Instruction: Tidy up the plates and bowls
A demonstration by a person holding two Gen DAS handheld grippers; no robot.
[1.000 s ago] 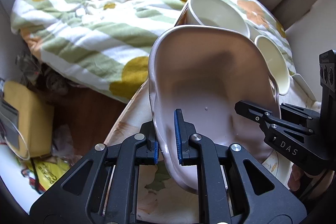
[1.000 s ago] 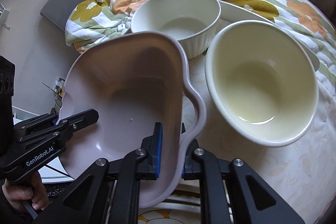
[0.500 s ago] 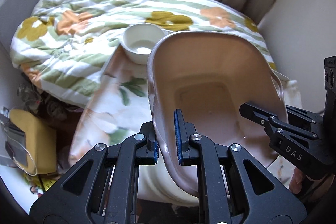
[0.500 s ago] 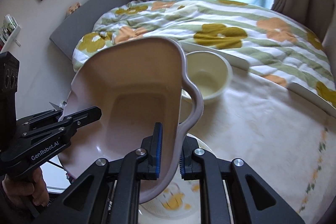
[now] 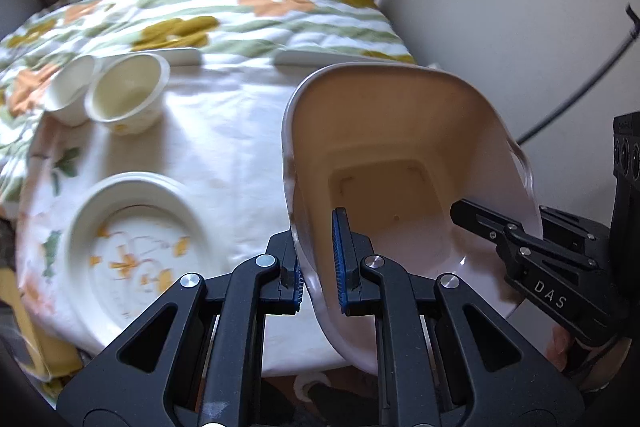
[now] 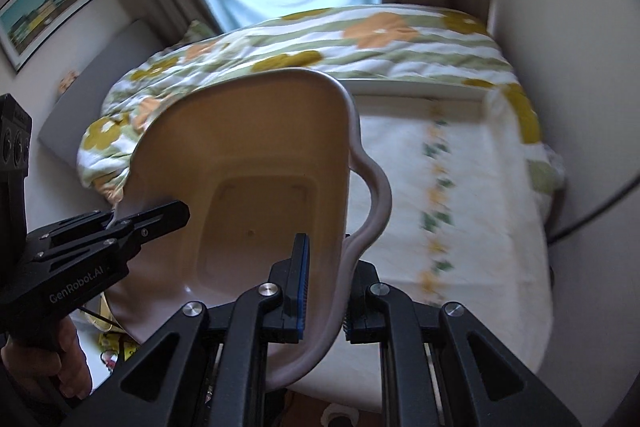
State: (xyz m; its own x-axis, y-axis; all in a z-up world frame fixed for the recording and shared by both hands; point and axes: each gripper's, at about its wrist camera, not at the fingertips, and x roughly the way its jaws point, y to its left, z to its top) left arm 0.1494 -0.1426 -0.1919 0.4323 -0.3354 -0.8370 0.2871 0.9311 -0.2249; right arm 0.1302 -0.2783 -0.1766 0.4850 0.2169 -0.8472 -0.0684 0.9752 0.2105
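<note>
A pinkish plastic basin (image 5: 400, 155) (image 6: 240, 167) hangs tilted in the air above the table, carried by both grippers. My left gripper (image 5: 318, 267) is shut on its left wall. My right gripper (image 6: 324, 291) is shut on the right rim beside the looped handle (image 6: 376, 195). Each gripper shows in the other's view, the right gripper (image 5: 532, 251) at the far rim and the left gripper (image 6: 120, 227) likewise. On the table to the left stand two cream bowls (image 5: 126, 95) (image 5: 68, 91) and a patterned plate (image 5: 136, 251).
The table wears a white floral cloth (image 6: 448, 195) and butts against a bed with a flowered quilt (image 5: 248, 11). A white wall (image 5: 520, 7) with a black cable (image 5: 576, 91) stands at the right. A person's hand (image 6: 68, 367) grips the left tool. Window and curtains lie behind.
Both grippers swung the basin rightward and upward, away from the bowls. The bowls now sit far left; the plate and the cloth's right part have come into view.
</note>
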